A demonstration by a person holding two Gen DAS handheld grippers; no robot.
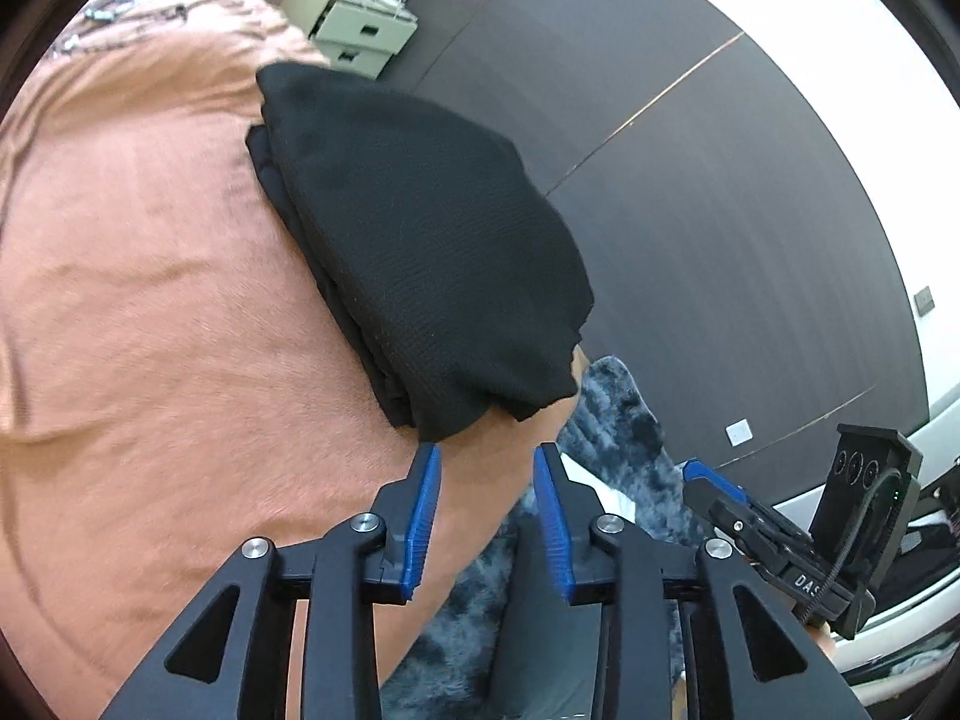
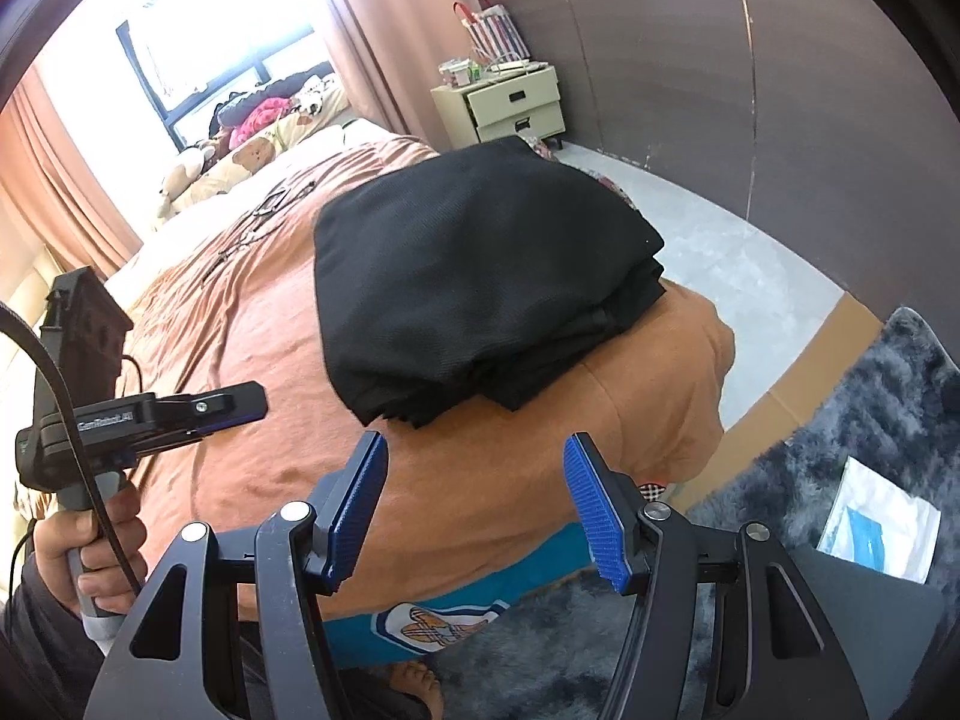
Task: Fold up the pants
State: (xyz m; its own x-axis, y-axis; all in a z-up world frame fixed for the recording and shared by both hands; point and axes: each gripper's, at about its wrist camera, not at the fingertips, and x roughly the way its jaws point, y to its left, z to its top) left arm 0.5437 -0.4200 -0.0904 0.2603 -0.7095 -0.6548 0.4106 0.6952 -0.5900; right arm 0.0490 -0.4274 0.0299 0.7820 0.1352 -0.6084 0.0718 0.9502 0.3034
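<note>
Folded black pants [image 1: 420,252] lie just above both empty, parted grippers, left gripper [image 1: 487,516] and right gripper [image 2: 477,504]; long axis runs upper left to lower right in the left view.

A wide bed [image 2: 252,324] covered with a rust-orange, slightly creased bedspread carries the objects; its near corner drapes down toward the floor. Folded black pants [image 2: 480,276] of fine-ribbed fabric lie as a compact, layered bundle directly on the bedspread at that corner [image 1: 420,240], their stacked edges facing the bed's edge. Farther up the bed, several small dark metallic items [image 2: 264,210] lie on the bedspread; they are too small to identify. At the far end, a cream pillow printed with brown bears [image 2: 252,156] and plush toys [image 2: 180,174] rest against the window side.
</note>
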